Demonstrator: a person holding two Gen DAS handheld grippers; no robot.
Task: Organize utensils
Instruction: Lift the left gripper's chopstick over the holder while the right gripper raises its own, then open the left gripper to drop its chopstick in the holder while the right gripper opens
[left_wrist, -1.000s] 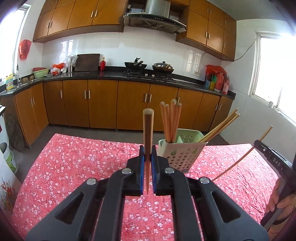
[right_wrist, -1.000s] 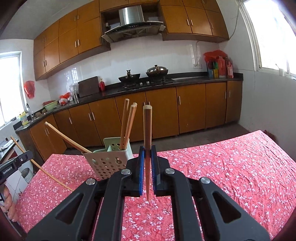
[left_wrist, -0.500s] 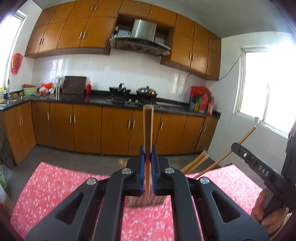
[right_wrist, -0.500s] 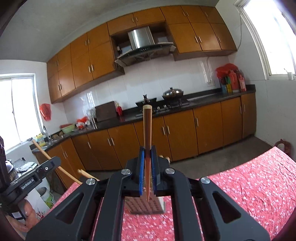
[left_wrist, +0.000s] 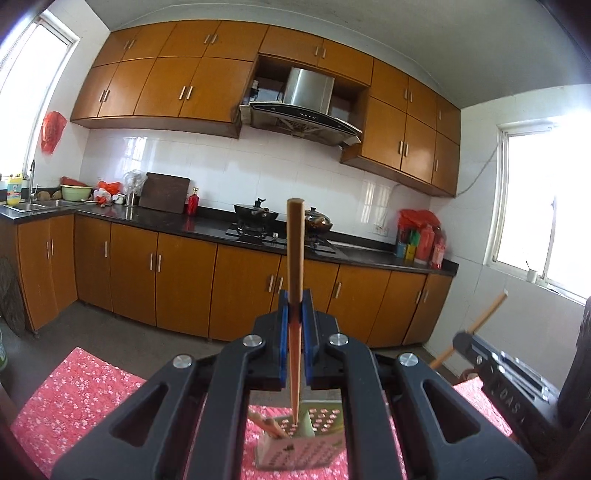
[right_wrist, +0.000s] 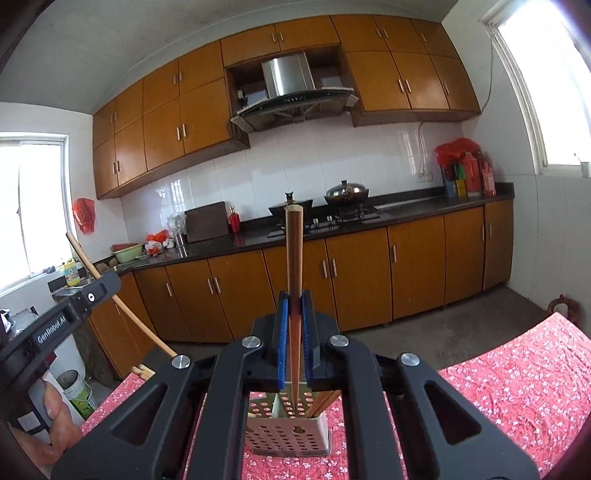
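Note:
My left gripper (left_wrist: 294, 314) is shut on a wooden chopstick (left_wrist: 295, 251) that stands upright, its thin tip hanging over the perforated utensil holder (left_wrist: 314, 439) below. My right gripper (right_wrist: 294, 314) is shut on another upright chopstick (right_wrist: 294, 254), its tip over the same holder (right_wrist: 288, 435), which has several chopsticks (right_wrist: 325, 400) in it. In the left wrist view the right gripper (left_wrist: 465, 338) shows at the right edge with its chopstick (left_wrist: 484, 317). In the right wrist view the left gripper (right_wrist: 107, 286) shows at the left with its chopstick (right_wrist: 129, 317).
The holder stands on a table with a red floral cloth (right_wrist: 517, 376). Behind it runs a kitchen counter (left_wrist: 207, 221) with a stove and pots, over brown cabinets. A hand (right_wrist: 55, 417) grips the left tool. A bucket (right_wrist: 79, 391) stands on the floor at left.
Both grippers have risen with their chopsticks still clamped. The holder has slid from mid-frame down to beneath the fingers in both views, and more wall and ceiling show.

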